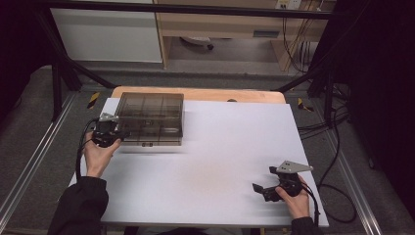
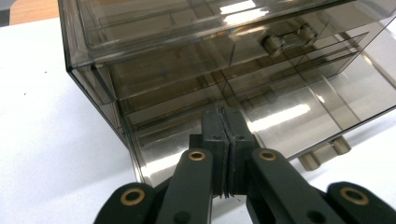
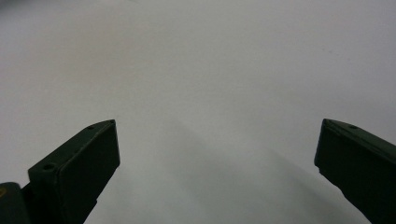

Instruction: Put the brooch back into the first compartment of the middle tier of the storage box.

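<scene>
Smoked-plastic organiser box (image 1: 150, 119) sits at the table's (image 1: 220, 161) far left.
My left gripper (image 2: 225, 122), jaws pressed together, meets its near corner; my right gripper (image 3: 217, 154) rests spread, well apart.

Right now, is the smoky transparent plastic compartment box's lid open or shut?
Shut. The smoky transparent plastic compartment box lies flat on the white table, its lid level over the dividers, with the front latch seated.

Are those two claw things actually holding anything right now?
No. The left gripper has its fingers shut together, empty, right at the smoky plastic box. The right gripper is open over bare table.
</scene>
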Demonstrator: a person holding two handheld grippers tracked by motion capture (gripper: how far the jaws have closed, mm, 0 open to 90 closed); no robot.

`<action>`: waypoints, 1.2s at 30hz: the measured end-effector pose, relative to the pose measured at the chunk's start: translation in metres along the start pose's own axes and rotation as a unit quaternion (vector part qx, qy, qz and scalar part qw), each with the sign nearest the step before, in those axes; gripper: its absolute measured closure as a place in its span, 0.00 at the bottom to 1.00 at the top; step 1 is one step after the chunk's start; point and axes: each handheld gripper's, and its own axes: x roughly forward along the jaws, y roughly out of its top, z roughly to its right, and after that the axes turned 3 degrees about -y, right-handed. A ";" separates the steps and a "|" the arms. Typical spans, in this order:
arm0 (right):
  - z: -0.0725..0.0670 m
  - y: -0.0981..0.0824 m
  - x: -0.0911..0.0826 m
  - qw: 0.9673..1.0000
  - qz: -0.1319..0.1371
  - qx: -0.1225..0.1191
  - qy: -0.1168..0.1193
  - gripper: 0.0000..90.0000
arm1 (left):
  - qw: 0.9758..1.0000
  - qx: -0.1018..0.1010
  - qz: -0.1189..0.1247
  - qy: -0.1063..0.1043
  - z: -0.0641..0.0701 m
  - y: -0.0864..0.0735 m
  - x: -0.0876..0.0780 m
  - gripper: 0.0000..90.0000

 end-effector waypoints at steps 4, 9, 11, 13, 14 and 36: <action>0.000 0.000 0.000 1.000 0.000 0.002 0.000 0.01 | 1.000 0.000 -0.003 0.002 -0.001 -0.002 0.003 0.98; 0.000 0.000 0.000 1.000 -0.001 0.003 0.001 0.01 | 1.000 0.003 -0.004 0.004 -0.001 -0.003 0.005 0.98; 0.000 0.000 0.000 1.000 0.000 0.000 0.000 0.01 | 1.000 0.002 -0.005 0.003 0.000 -0.003 0.006 0.98; 0.000 0.000 0.000 1.000 0.000 0.000 0.000 0.01 | 1.000 0.003 -0.008 0.003 0.000 -0.003 0.007 0.98; 0.000 0.000 0.000 1.000 0.000 0.000 0.000 0.01 | 1.000 0.004 -0.010 0.004 0.000 -0.003 0.007 0.98; 0.000 0.000 0.000 1.000 0.001 0.000 0.001 0.01 | 1.000 0.003 0.003 0.003 0.000 -0.002 -0.001 0.83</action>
